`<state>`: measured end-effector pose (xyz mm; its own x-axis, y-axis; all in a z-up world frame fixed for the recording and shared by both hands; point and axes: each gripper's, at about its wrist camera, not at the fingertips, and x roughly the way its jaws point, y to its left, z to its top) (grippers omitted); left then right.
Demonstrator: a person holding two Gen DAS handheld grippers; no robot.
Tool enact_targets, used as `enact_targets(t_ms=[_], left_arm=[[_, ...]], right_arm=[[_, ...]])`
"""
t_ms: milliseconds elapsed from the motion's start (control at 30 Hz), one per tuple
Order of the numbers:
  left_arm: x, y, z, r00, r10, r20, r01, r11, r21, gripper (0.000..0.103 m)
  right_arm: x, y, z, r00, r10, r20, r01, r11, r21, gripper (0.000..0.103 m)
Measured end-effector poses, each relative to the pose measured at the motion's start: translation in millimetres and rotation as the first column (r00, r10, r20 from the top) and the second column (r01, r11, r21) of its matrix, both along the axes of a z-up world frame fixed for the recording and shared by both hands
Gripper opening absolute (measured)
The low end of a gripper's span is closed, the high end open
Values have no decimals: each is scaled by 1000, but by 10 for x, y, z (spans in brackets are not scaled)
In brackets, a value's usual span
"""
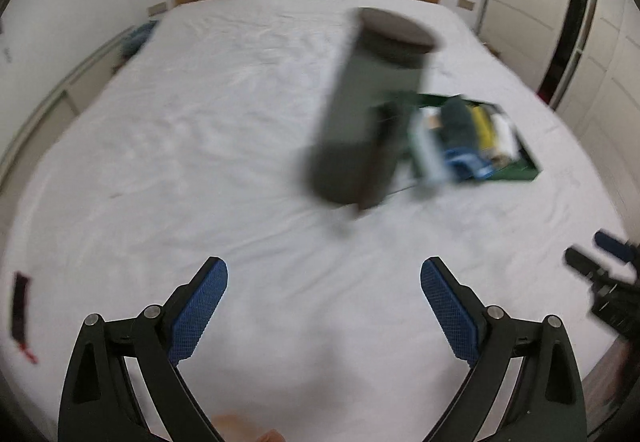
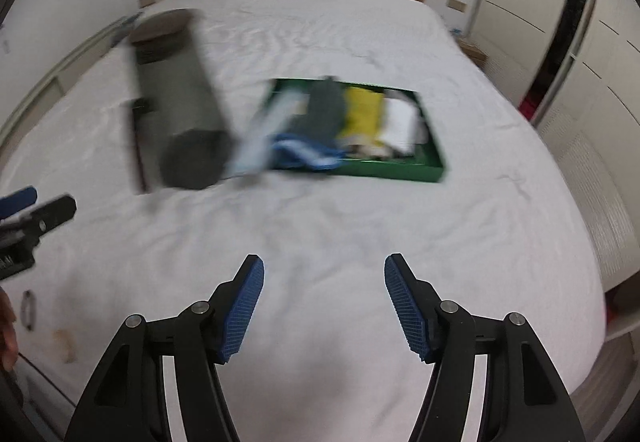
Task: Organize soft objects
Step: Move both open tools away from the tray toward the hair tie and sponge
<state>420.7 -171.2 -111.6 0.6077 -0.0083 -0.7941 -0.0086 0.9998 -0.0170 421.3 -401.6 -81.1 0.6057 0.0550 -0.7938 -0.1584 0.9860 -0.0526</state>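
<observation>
The soft objects (image 2: 352, 121), folded cloths in dark green, yellow, white and blue, lie packed side by side in a green tray (image 2: 434, 165) on the bed (image 2: 320, 222), which sits at about twelve o'clock from the right gripper (image 2: 324, 306) and at about two o'clock from the left gripper (image 1: 324, 306). They seem laid in rows so each piece keeps its fold, though a pale blue piece (image 2: 260, 137) spills over the tray's left edge, so the sorting looks unfinished. A blurred grey cylinder (image 2: 180, 101) with a dark cap stands just beside that edge; what it is cannot be told from the blur. The left gripper hangs over bare sheet with its jaws spread wide and nothing between them. The right gripper's jaws are apart too, somewhat narrower, and likewise hold nothing. Each gripper shows at the edge of the other's view, so the two hands are near each other at the foot of the bed, well apart from the tray. A small dark strip (image 1: 20, 306) lies at the left gripper's nine o'clock. In my judgement both hands are free for a next pick.
</observation>
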Motion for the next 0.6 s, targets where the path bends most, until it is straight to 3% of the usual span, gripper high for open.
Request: enact_targets(t_ms=[133, 267, 433, 600], left_arm=[[-426, 674, -111, 999, 17, -43, -14, 998, 59, 95], [-826, 1281, -343, 992, 48, -117, -37, 994, 99, 95], [-1107, 1703, -648, 986, 59, -157, -44, 995, 95, 97], [-1246, 1902, -955, 982, 36, -183, -25, 998, 65, 98]], right_arm=[[-363, 697, 37, 997, 65, -35, -62, 995, 74, 66], [-687, 1355, -141, 986, 142, -92, -130, 983, 128, 68], [-989, 2096, -549, 957, 224, -186, -192, 966, 175, 68], [-1085, 2481, -901, 941, 240, -239, -199, 962, 185, 69]])
